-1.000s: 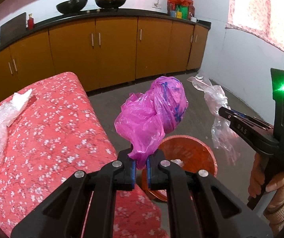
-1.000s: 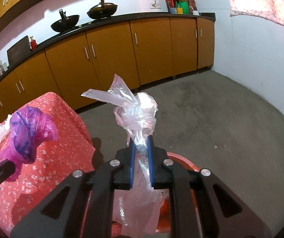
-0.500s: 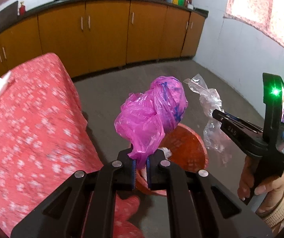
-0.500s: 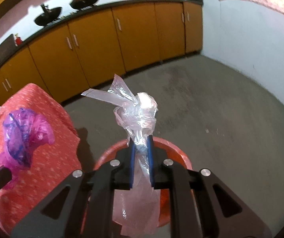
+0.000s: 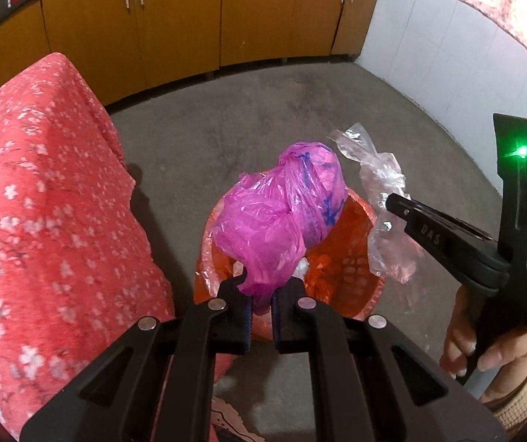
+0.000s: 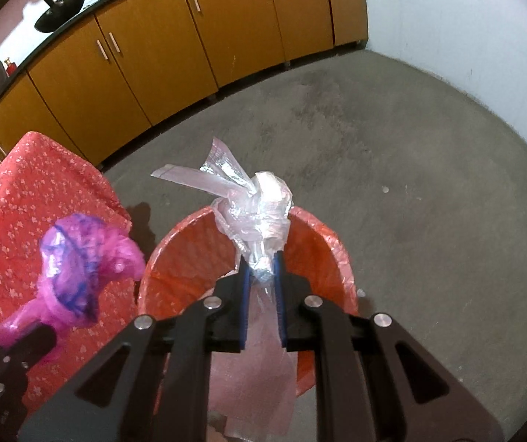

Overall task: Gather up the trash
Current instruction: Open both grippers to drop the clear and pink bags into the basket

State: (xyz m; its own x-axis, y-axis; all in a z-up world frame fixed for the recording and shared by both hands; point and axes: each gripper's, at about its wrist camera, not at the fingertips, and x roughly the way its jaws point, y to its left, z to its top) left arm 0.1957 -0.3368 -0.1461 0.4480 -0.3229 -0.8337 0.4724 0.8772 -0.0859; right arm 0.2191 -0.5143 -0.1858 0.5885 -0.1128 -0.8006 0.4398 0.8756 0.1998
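The left hand-held gripper (image 5: pixel 261 296) pinches the pink bag (image 5: pixel 281 217), the right hand-held gripper (image 6: pixel 262 276) the clear bag (image 6: pixel 254 210), both above the orange bin (image 6: pixel 189 246); lower inside the rim, then release

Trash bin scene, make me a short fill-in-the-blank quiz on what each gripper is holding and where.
1. The left gripper is shut on a crumpled ____ plastic bag.
2. The right gripper grips a knotted ____ plastic bag.
3. Both bags hang over the orange ____ on the floor.
4. Left of the bin stands a table under a red ____ cloth.

Missing words: pink; clear; bin; floral
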